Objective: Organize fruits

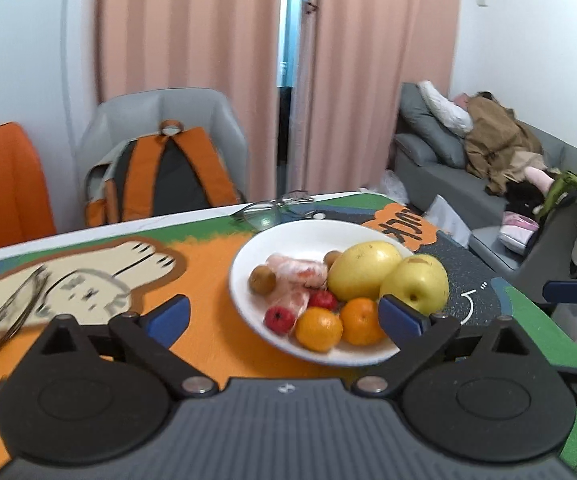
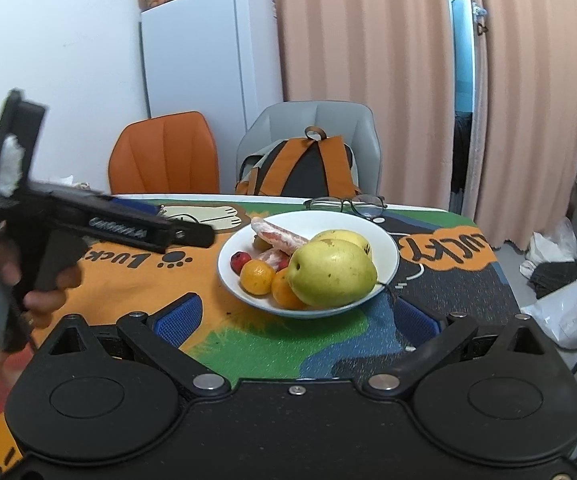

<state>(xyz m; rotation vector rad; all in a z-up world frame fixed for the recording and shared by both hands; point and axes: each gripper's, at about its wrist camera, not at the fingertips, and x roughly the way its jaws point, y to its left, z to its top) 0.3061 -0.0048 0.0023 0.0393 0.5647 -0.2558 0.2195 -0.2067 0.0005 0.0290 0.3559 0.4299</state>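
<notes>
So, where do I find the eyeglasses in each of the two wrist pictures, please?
Left wrist view: the eyeglasses lie on the table just beyond the far rim of the white bowl, near the top centre of the mat.
Right wrist view: the eyeglasses lie behind the bowl, slightly right of its centre, at the table's far edge.
Shared landmark: the orange and black backpack on the grey chair.

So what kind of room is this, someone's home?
Most likely a small flat's living and dining room: a sofa heaped with clothes, a white fridge, and a table bearing a fruit bowl.
</notes>
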